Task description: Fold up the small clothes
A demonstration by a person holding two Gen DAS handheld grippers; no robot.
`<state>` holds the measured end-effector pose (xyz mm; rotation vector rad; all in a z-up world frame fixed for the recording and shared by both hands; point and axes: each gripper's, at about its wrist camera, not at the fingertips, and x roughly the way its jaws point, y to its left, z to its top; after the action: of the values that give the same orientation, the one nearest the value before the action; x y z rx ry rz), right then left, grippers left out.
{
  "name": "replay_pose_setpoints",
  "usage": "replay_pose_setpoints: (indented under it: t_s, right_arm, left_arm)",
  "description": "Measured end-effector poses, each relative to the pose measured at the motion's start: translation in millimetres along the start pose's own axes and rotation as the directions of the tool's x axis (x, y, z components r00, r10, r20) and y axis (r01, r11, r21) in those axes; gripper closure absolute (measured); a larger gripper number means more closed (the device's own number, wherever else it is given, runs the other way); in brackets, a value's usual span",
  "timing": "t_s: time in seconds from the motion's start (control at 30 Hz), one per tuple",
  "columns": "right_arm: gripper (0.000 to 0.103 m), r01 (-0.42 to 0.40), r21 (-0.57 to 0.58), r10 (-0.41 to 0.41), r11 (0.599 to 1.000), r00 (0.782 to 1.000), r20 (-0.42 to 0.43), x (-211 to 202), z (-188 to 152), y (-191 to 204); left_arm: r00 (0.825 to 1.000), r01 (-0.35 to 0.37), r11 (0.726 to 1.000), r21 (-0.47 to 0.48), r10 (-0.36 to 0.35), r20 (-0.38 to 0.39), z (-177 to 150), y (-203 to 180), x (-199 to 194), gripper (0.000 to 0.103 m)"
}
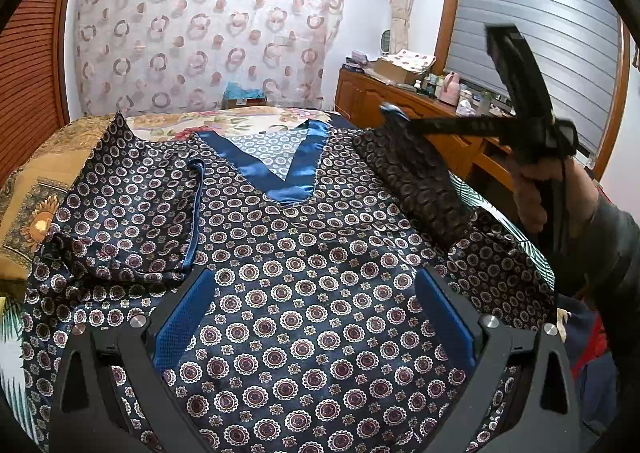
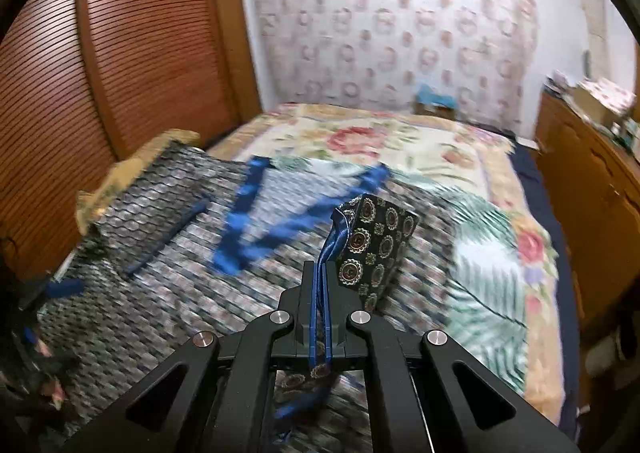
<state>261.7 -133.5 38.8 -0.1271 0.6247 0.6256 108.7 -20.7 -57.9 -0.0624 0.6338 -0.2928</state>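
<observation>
One sleeve [image 2: 376,245] is riding clamped in my right gripper [image 2: 320,293], lying right of the shirt body [image 1: 304,293]; my left gripper [image 1: 316,317] is hovering wide, empty.

The patterned top [image 1: 304,293] was thin cloth with a soft sheen, its V-neck trim [image 1: 292,173] a glossier blue satin. Under the top, the bedspread [image 2: 400,141] looked a matt, flowered woven fabric. Above the top, the left gripper [image 1: 316,317] showed matt black plastic arms, bright metal screw heads and blue pads [image 1: 180,329] with a fine dimpled texture. Behind the top hung a sheer curtain [image 1: 200,25]; right of it stood a polished wooden cabinet [image 1: 376,97].
</observation>
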Motion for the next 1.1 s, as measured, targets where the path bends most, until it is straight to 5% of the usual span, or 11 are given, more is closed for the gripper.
replay_pose_setpoints:
  t_s: [0.17,0.3,0.4,0.83,1.1]
  right_arm:
    - [0.098,-0.023,-0.036,0.022,0.999,0.999,-0.025,19.5,12.4,25.1]
    - [0.064,-0.008,-0.02,0.007,1.0,1.0,-0.03,35.5,13.6,22.0]
    - [0.055,0.01,-0.001,-0.01,1.0,1.0,-0.024,37.0,9.1,13.6]
    - [0.051,0.169,-0.011,-0.169,0.986,0.977,-0.127,63.7,-16.7,-5.3]
    - [0.051,0.176,0.023,-0.17,0.984,0.971,-0.166,86.3,-30.8,-5.4]
  left_arm:
    - [1.0,-0.007,1.0,-0.009,0.007,0.001,-0.4,6.7,-3.5,0.003]
    - [1.0,-0.018,1.0,-0.019,0.018,0.005,-1.3,14.0,-7.5,0.003]
    - [1.0,-0.025,0.999,-0.025,0.026,0.007,0.6,18.4,-8.2,0.003]
    - [0.992,-0.129,0.992,-0.01,0.129,0.01,28.9,70.7,-9.4,0.003]
    - [0.981,-0.192,0.981,-0.037,0.19,-0.043,50.1,120.2,9.0,0.003]
